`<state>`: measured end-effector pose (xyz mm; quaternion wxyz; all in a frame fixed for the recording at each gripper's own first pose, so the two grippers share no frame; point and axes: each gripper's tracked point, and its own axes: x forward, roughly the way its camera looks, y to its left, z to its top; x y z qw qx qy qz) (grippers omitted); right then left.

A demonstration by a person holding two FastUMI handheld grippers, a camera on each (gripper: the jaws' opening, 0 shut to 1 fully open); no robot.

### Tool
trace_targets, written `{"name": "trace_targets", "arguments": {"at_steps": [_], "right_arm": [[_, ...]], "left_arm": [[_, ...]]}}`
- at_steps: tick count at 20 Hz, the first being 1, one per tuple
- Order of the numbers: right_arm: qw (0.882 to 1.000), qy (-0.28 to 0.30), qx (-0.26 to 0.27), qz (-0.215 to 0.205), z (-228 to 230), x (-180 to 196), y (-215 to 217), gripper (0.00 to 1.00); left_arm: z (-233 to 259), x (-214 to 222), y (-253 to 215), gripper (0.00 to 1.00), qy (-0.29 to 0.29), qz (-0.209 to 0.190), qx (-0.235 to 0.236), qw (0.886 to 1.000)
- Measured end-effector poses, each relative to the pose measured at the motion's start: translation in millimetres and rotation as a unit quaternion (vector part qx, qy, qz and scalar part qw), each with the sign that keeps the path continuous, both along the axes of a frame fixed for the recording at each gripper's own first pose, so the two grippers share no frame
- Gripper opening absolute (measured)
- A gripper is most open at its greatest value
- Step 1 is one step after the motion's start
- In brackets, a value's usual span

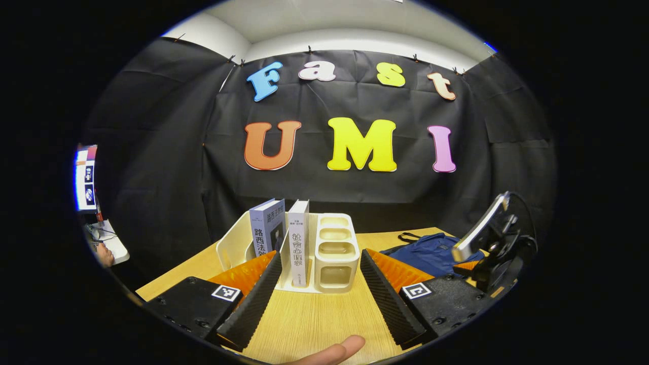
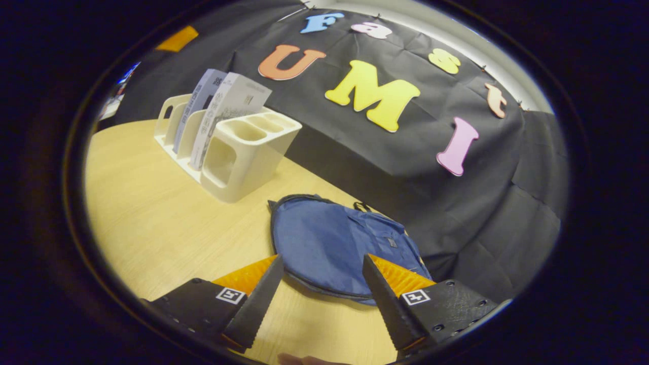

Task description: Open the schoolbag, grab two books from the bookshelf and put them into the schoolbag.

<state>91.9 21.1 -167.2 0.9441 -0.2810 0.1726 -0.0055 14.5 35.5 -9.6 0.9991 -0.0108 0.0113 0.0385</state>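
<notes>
A cream bookshelf (image 1: 334,253) stands on the wooden table (image 1: 314,319) with two upright books in it: a blue-grey book (image 1: 266,225) and a white book (image 1: 299,241). My left gripper (image 1: 320,257) is open, its fingers reaching toward the rack's front, nothing between them. The blue schoolbag (image 1: 431,251) lies flat to the right, with the other gripper (image 1: 489,243) hovering over it. In the right gripper view the schoolbag (image 2: 334,243) lies closed just ahead of my open right gripper (image 2: 322,263), and the bookshelf (image 2: 238,147) with both books (image 2: 223,116) stands farther left.
The black cloth wall closes the back and sides right behind the table. A monitor (image 1: 85,177) and a person's hand (image 1: 105,253) sit at far left. A fingertip (image 1: 329,352) shows at the bottom edge. Bare tabletop (image 2: 147,213) lies left of the bag.
</notes>
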Motion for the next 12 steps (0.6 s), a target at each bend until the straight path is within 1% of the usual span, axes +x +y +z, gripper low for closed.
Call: {"name": "trace_targets", "arguments": {"at_steps": [2, 5, 8, 10, 12], "right_arm": [[0.999, 0.020, -0.032, 0.013, -12.6, 8.3, 7.7, 0.96], [0.995, 0.044, -0.088, 0.020, -24.8, 16.3, 9.5, 0.96], [0.989, 0.066, -0.132, 0.008, -37.4, 24.9, 1.7, 0.96], [0.986, 0.064, -0.156, 0.002, -37.6, 33.0, 1.3, 0.95], [0.982, 0.066, -0.174, 0.009, -39.7, 49.7, 4.9, 0.96]], "left_arm": [[-0.8, 1.2, 6.3, 0.99, 0.001, 0.004, -0.004, 1.000], [-1.0, 0.9, 12.7, 0.99, 0.003, 0.007, -0.014, 1.000], [-1.1, 0.5, 13.8, 1.00, 0.005, 0.006, -0.014, 1.000], [0.9, -0.9, 16.5, 0.99, 0.001, 0.008, -0.011, 1.000], [1.0, 1.4, 18.5, 1.00, -0.001, 0.009, -0.010, 1.000]]}}
